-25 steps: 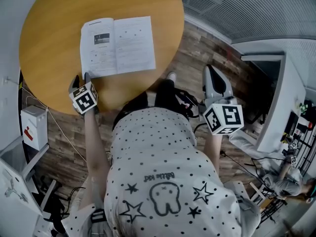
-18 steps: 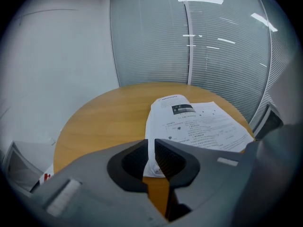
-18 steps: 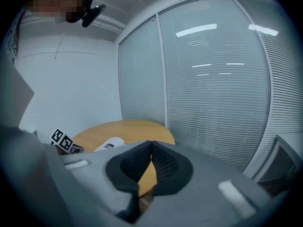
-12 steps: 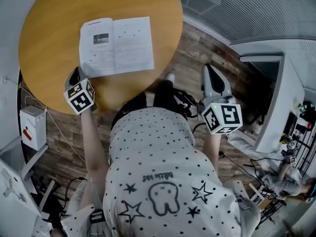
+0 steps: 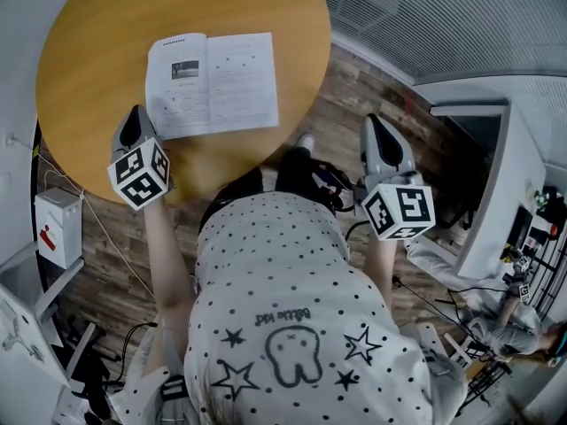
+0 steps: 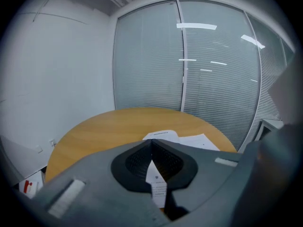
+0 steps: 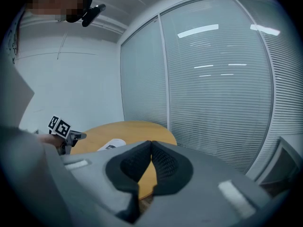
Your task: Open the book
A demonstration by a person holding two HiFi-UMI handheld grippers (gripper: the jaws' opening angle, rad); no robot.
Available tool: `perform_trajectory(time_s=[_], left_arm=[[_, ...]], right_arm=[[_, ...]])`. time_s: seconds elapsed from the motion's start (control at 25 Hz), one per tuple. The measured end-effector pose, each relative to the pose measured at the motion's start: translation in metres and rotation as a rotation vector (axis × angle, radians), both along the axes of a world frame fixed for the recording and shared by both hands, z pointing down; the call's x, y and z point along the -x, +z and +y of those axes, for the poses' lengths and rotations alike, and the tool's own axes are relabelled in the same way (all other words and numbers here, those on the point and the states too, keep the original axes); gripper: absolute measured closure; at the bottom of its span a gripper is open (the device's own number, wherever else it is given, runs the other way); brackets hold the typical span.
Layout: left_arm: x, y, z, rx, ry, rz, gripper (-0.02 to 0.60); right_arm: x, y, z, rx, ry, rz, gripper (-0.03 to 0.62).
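The book [image 5: 213, 82] lies open and flat on the round wooden table [image 5: 97, 25], white printed pages up. My left gripper [image 5: 135, 115] hovers over the table's near edge, just left of the book's near left corner, its jaws shut with nothing between them. In the left gripper view the closed tips [image 6: 151, 141] meet above the book [image 6: 189, 139], which shows beyond and through the slit below them. My right gripper [image 5: 372, 124] hangs off the table to the right, over the floor, shut and empty [image 7: 150, 143]. The right gripper view catches the left gripper [image 7: 79, 136] and the book [image 7: 111, 144].
A white box [image 5: 60, 224] stands on the wood floor left of the table. White furniture [image 5: 496, 184] sits at the right. Glass walls with blinds [image 6: 189, 56] rise behind the table. The person's dotted shirt [image 5: 283, 308] fills the foreground.
The left gripper's jaws closed, and it rose and drew slightly left, away from the book's near left corner. The book stays open flat. The right gripper has not moved.
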State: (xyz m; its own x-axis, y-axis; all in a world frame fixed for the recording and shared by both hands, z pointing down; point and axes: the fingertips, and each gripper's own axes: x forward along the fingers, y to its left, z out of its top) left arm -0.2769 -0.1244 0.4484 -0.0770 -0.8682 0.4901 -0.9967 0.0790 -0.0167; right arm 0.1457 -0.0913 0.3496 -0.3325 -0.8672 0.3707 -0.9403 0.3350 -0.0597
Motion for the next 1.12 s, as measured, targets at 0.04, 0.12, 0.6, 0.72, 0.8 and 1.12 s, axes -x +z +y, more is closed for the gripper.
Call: perform_trajectory(time_s=[0.04,0.12,0.6,0.72,0.8,1.12], left_arm=[[-0.004,-0.008,-0.001,-0.021,0.008,0.006,0.571],[-0.013,-0.023,-0.003,-0.062,0.031,0.014,0.571],[-0.063,-0.108,-0.003,-0.289,0.182,0.029,0.572],[-0.069,-0.121,0.0,-0.314,0.206,0.028,0.572],[-0.073,-0.127,0.003,-0.325,0.22,0.031,0.572],[-0.097,-0.156,0.016,-0.388,0.292,0.044,0.572]], right_arm=[[0.001,-0.001,-0.001,-0.002,-0.002,0.0,0.591],[0.004,-0.004,-0.001,-0.007,-0.007,-0.002,0.591],[0.018,-0.006,-0.004,-0.02,-0.038,-0.003,0.591],[0.022,-0.009,-0.005,-0.029,-0.041,-0.005,0.591],[0.025,-0.011,-0.005,-0.033,-0.044,-0.006,0.591],[0.036,-0.023,-0.008,-0.064,-0.053,-0.012,0.59]])
